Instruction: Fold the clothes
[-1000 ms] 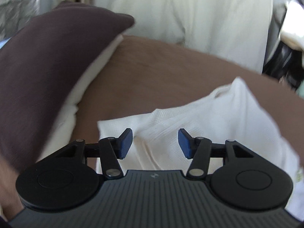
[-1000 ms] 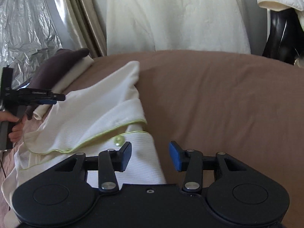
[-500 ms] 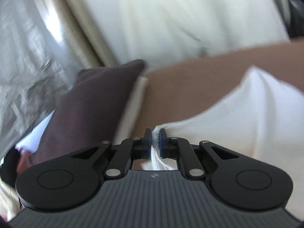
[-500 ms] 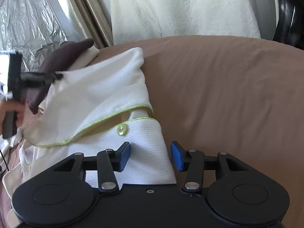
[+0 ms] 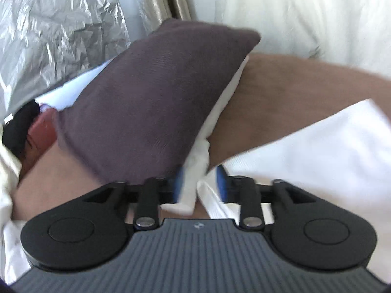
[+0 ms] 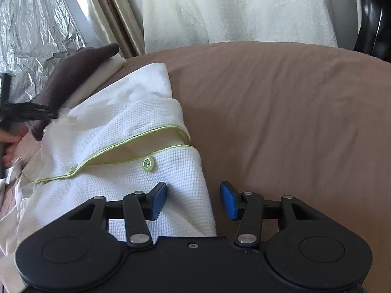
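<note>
A white waffle-knit shirt (image 6: 136, 127) with lime-green piping and a green button (image 6: 148, 164) lies on the brown bed cover (image 6: 281, 122), its upper flap folded over. My left gripper (image 5: 199, 183) has its jaws opening. A loose white strip of the shirt (image 5: 188, 195) hangs between the blue pads, which do not press on it. The rest of the shirt (image 5: 317, 151) spreads to the right. My right gripper (image 6: 193, 200) is open just above the shirt's lower right edge, which runs between its pads untouched. In the right wrist view the left gripper (image 6: 50, 114) is a blur at the shirt's far left corner.
A dark brown pillow (image 5: 151, 97) lies on a cream one (image 6: 107, 70) at the shirt's far left. Crinkled silver foil (image 5: 48, 24) and curtains stand behind. Cream cloth (image 6: 232, 7) hangs at the back, and a black chair (image 6: 371, 24) is at the far right. A person's hand (image 6: 9, 144) shows at the left edge.
My left gripper shut on the shirt's corner, lifted it, then parted its jaws again and swung toward the pillow. The shirt's flap now lies folded over. The right gripper sank slightly and stayed open.
</note>
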Tool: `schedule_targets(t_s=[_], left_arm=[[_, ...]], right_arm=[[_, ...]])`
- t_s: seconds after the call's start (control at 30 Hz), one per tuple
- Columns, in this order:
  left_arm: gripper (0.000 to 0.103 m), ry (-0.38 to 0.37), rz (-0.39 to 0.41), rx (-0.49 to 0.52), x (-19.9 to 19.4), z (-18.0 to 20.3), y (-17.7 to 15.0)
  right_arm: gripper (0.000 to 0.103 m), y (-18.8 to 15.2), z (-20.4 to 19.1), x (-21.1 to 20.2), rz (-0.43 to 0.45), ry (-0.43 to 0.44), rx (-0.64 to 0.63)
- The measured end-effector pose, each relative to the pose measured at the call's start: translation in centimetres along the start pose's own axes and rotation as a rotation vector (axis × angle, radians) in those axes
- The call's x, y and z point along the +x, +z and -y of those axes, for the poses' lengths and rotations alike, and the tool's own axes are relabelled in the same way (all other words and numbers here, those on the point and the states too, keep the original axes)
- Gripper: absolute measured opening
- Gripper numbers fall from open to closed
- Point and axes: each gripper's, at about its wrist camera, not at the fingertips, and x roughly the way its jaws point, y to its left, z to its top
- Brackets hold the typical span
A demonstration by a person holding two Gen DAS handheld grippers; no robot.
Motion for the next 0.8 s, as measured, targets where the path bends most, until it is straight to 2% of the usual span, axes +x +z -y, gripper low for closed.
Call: schedule_targets(t_s=[0.13,0.17,0.2,0.33,0.4,0.47,0.57,0.73,0.8], left_arm=[[0.045,-0.182,-0.016,-0.083,-5.9,-1.7,-3.2],[0.05,-0.216,-0.032,-0.101,-6.7,-2.2,-4.2],[0.056,-0.25,-0.052,-0.122,-7.4,-2.6,-5.3],[0.057,-0.388,-0.171,-0.26,-8.8,-3.7,-10.2],[0.059,-0.395,-0.118,-0.25,-10.7,-3.0,-12.3],[0.063,-0.359,-0.067,-0.185,-12.1,-2.5,-13.3],[0.063,-0.326,-0.07,-0.128,-13.5,-2.2,-14.0],[0.063,-0.422,-0.103,-0.206,-14.9,-3.4,-14.3],[0.063,-0.397,-0.102,-0.203,-14.9,-3.6,-14.5]], right_arm=[[0.055,0.2,-0.7,-1.1,0.01,-0.028,0.009],[0.055,0.3,-0.9,-1.5,0.013,-0.034,0.01],[0.055,0.3,-1.3,-2.1,0.023,-0.027,0.006],[0.055,-0.2,-3.4,-4.3,0.028,0.005,-0.044],[0.055,-0.7,-4.3,-5.4,0.016,0.012,-0.069],[0.055,-1.2,-5.3,-6.7,0.007,0.035,-0.088],[0.055,-2.1,-7.7,-7.6,0.001,0.107,-0.141],[0.056,-5.5,-14.1,-8.0,-0.09,0.269,-0.291],[0.058,-7.4,-16.8,-8.1,-0.137,0.319,-0.363]])
